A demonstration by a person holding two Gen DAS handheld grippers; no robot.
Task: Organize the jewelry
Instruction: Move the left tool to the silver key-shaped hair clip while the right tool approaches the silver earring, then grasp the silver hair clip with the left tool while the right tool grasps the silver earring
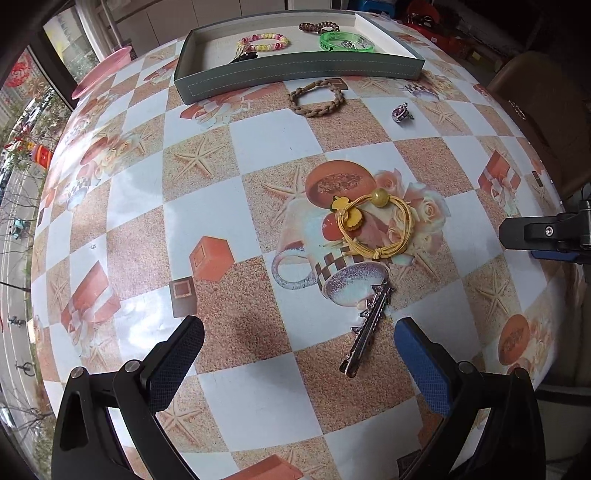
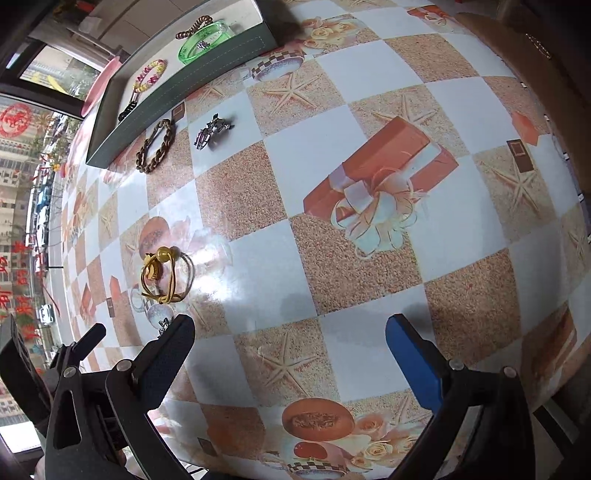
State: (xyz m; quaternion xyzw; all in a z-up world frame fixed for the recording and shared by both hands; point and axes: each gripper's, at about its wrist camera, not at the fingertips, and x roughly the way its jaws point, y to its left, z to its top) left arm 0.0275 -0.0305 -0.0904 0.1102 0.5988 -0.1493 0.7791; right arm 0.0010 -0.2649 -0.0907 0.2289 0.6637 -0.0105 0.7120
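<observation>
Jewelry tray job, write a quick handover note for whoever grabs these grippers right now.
Left gripper: open, empty, over the hair clip.
Right gripper: open, empty, above bare tablecloth.
Done: beaded bracelet, green bangle and brown coil tie are in the tray.
Left on the table: hair clip, yellow hair tie, braided bracelet, small silver charm.
</observation>
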